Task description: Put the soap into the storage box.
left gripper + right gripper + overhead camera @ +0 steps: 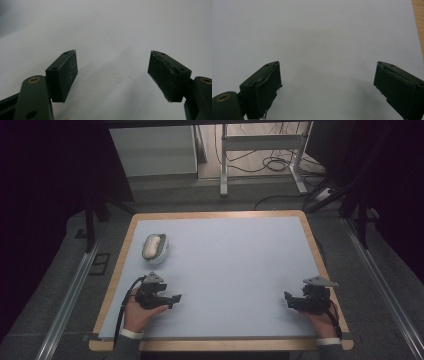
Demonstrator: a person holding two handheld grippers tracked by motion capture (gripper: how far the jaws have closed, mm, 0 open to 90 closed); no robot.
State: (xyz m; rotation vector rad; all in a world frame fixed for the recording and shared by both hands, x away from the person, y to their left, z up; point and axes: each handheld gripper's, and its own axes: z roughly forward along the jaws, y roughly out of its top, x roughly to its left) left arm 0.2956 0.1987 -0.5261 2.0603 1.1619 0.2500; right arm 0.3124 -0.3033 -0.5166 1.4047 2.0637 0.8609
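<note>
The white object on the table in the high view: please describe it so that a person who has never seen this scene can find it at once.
Start from the pale blue table with its wooden rim. Go to its far left part, just beyond the left tool. There lies a small white rounded object, apparently an oblong piece resting in a shallow pale holder. It is the one loose thing on the surface, and both tools stand apart from it.
</note>
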